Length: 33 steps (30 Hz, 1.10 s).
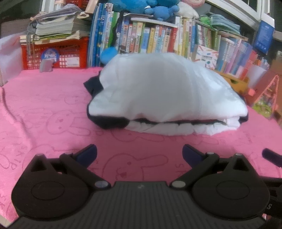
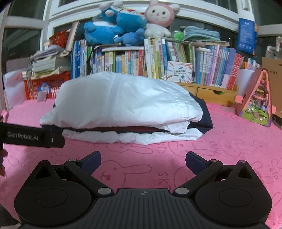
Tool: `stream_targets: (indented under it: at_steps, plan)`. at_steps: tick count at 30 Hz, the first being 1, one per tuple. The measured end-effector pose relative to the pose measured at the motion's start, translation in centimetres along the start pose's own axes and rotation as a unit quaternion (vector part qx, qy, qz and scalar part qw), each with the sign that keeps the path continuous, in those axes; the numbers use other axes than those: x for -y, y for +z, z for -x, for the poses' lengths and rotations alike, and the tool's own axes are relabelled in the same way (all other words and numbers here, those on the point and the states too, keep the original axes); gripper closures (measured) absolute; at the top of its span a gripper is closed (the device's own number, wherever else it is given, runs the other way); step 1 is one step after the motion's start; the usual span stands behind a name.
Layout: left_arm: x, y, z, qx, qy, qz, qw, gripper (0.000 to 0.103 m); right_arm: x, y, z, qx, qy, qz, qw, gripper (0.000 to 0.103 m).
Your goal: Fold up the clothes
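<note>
Both tools, left tool [image 1: 139,155] and right tool [image 2: 143,163], gape short of the folded garment [image 2: 123,107].

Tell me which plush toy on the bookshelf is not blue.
The pink-hooded rabbit plush, rightmost of the group on top of the books. Its face and body are white with pink ears and hood; the plush toys beside it are blue.

The folded garment [image 2: 123,105] is white with dark navy trim and a thin red line in its fold, lying on a pink cloth [image 2: 158,167] printed with outlined rabbits. Behind the garment stand a red crate [image 1: 54,52], many-coloured books [image 2: 158,59], blue plush toys [image 2: 112,26] and a pink-and-white rabbit toy [image 2: 161,15].
</note>
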<state>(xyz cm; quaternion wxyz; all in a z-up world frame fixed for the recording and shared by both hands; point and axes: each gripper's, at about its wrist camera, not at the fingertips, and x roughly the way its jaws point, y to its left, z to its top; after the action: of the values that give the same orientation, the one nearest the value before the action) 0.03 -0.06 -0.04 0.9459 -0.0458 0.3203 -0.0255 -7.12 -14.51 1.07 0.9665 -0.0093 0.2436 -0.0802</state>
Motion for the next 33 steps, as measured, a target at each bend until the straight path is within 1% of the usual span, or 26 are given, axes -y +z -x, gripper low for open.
stream_targets:
  at_steps: [3,4,5,6,8,10,12,14,19,25,29,33]
  plan:
    - [0.2,-0.1,-0.2,-0.004,0.015,-0.006,0.9999,0.000,-0.6,0.0,-0.3,-0.007,0.002,0.007,1.000,0.000]
    - [1.0,-0.2,-0.6,-0.008,0.025,-0.018,0.9995,0.000,-0.8,0.0,-0.4,-0.010,0.003,0.009,1.000,0.000]
    - [1.6,-0.5,-0.5,-0.002,0.033,-0.028,0.9991,0.000,-0.9,0.0,-0.5,-0.012,0.004,0.012,1.000,0.000]
    - [1.9,-0.6,-0.3,0.002,0.034,-0.031,0.9989,0.000,-0.5,-0.1,-0.4,-0.006,0.008,-0.002,1.000,0.000]
    - [1.9,-0.7,-0.4,-0.005,0.023,-0.027,0.9994,0.000,0.3,-0.4,0.1,0.004,0.015,-0.020,1.000,0.000]
    - [0.9,-0.5,-0.3,-0.008,0.002,-0.010,0.9999,0.000,0.1,-0.2,0.0,0.000,0.011,-0.017,1.000,0.000]
    - [-0.4,-0.8,-0.6,-0.005,-0.012,-0.010,0.9999,0.000,0.0,-0.1,0.1,0.005,0.010,-0.019,1.000,0.000]
    - [-0.4,-0.7,-0.6,-0.003,-0.014,-0.010,0.9998,0.000,0.1,-0.3,0.1,0.011,0.011,-0.027,1.000,0.000]
    - [-0.5,-0.6,-0.6,0.000,-0.019,-0.011,0.9998,0.000,0.3,-0.2,0.0,0.009,0.015,-0.034,0.999,0.000]
    - [-0.5,-0.6,-0.9,-0.009,-0.013,-0.010,0.9998,0.000,0.1,-0.3,-0.2,0.001,0.018,-0.031,0.999,0.000]
    - [-0.4,-0.6,-1.0,-0.012,-0.012,-0.012,0.9998,0.000,0.2,-0.2,-0.4,-0.011,0.028,-0.038,0.999,0.000]
    - [-0.4,-0.6,-1.0,-0.014,-0.011,-0.015,0.9997,0.000,-0.1,-0.3,-0.4,-0.015,0.020,-0.034,0.999,0.000]
